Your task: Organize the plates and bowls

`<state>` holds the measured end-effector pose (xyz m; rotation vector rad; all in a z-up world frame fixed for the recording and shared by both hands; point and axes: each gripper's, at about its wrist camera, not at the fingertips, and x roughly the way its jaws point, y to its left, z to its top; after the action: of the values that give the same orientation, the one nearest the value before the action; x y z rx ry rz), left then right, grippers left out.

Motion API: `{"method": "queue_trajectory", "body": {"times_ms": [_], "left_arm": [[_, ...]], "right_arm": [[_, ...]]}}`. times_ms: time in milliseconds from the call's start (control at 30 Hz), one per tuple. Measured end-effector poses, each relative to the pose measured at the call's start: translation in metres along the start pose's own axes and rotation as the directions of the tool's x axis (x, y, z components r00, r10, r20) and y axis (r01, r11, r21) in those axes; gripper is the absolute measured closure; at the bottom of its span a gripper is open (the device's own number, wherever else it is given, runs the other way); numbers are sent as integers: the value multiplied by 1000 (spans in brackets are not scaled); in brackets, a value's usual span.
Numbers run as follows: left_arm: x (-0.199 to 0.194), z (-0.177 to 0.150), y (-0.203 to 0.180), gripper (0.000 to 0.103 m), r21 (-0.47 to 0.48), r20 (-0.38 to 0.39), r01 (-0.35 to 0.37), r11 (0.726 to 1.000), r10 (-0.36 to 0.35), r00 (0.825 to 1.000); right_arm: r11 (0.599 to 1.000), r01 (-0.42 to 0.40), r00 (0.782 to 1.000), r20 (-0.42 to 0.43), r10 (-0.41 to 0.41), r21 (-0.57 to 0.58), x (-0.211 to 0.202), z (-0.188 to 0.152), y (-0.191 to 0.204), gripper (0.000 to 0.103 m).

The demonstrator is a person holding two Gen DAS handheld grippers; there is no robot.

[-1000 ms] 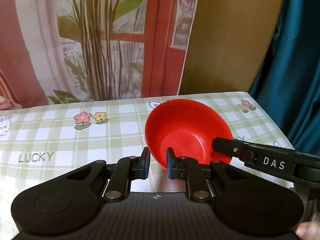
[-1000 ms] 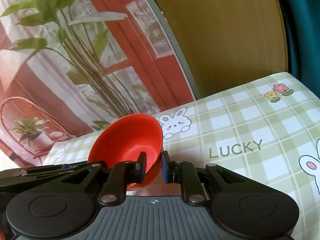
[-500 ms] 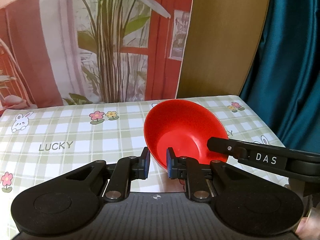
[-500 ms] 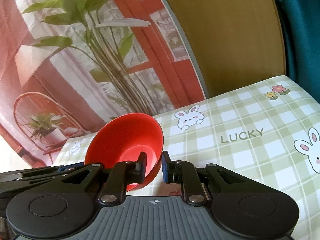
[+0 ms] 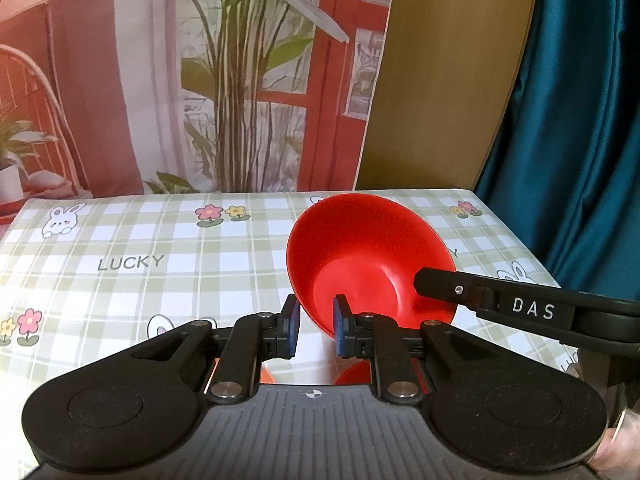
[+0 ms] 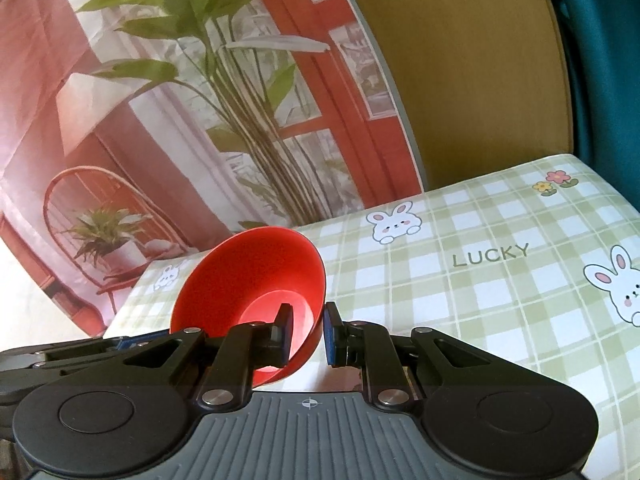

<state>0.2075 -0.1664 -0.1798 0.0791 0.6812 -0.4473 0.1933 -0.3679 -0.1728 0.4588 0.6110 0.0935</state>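
Observation:
A red bowl (image 5: 368, 256) is held tilted above the checked tablecloth, its open side facing the cameras. My left gripper (image 5: 316, 330) is shut on the bowl's near rim, one pad inside and one outside. My right gripper (image 6: 306, 332) is shut on the opposite rim of the same bowl (image 6: 248, 276). The right gripper's black finger (image 5: 460, 292) marked DAS reaches into the bowl from the right in the left wrist view. Something orange-red (image 5: 354, 372) shows low between the left fingers, mostly hidden.
The table (image 5: 140, 240) carries a green checked cloth with rabbits, flowers and the word LUCKY. A printed backdrop with a plant (image 5: 240, 80) stands behind it. A wooden panel (image 5: 440, 80) and teal curtain (image 5: 580, 120) are at the back right.
Both grippers have lifted the bowl higher and pulled back, so more of the tablecloth and backdrop shows. Both grips on the bowl are unchanged.

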Motion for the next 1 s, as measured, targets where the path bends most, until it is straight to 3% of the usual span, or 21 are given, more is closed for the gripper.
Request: {"method": "queue_trajectory", "body": {"times_ms": [500, 1000], "left_arm": [[-24, -27, -1, 84, -26, -14, 6, 1000, -6, 1000], [-23, -46, -10, 84, -6, -65, 10, 1000, -11, 998]], "right_arm": [[1000, 9, 1000, -25, -10, -10, -19, -31, 4, 87], [1000, 30, 996, -80, -30, 3, -20, -56, -11, 87]]}}
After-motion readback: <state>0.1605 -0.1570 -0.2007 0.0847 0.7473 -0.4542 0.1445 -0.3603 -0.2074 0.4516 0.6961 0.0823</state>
